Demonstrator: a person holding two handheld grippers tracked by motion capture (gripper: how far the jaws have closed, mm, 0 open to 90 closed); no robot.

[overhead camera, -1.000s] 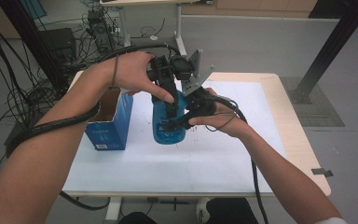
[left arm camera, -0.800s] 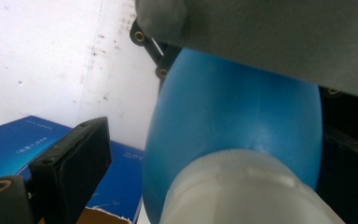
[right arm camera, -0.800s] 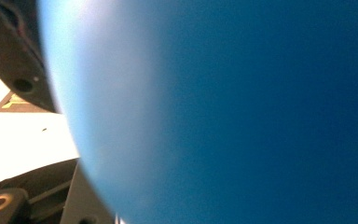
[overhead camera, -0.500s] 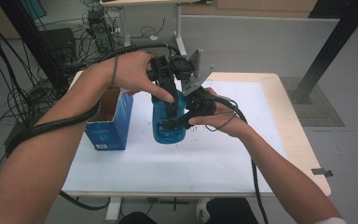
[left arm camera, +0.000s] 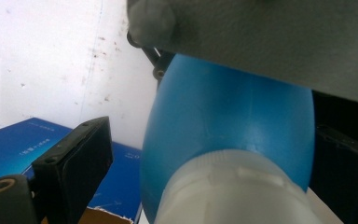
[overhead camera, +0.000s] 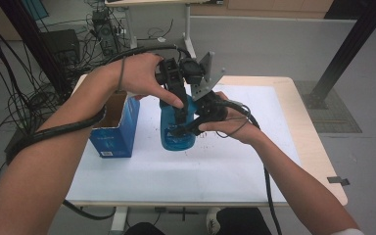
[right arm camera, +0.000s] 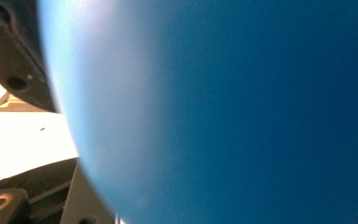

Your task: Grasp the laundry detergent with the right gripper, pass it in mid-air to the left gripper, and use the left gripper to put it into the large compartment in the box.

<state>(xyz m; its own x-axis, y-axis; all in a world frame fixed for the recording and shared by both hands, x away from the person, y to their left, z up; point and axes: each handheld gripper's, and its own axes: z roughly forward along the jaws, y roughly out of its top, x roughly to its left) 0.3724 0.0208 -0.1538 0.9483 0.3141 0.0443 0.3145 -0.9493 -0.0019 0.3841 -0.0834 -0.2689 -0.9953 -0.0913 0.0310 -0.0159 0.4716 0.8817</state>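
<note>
A blue bottle (overhead camera: 176,139) with a white cap (left arm camera: 233,191) stands upright on the white table (overhead camera: 142,171). My left gripper (overhead camera: 177,100) comes down over its top, jaws on either side of the cap. In the left gripper view the left finger (left arm camera: 74,168) stands clear of the cap with a gap between them, so this gripper is open. My right gripper (overhead camera: 183,129) reaches in from the right and is shut on the bottle's body, whose blue wall (right arm camera: 237,112) lies very close in the right gripper view.
An open blue cardboard box (overhead camera: 115,129) stands just left of the bottle, close to my left forearm. Small dark specks dot the white surface around the bottle. Cables trail from both grippers. Desks and cable clutter lie beyond the far edge.
</note>
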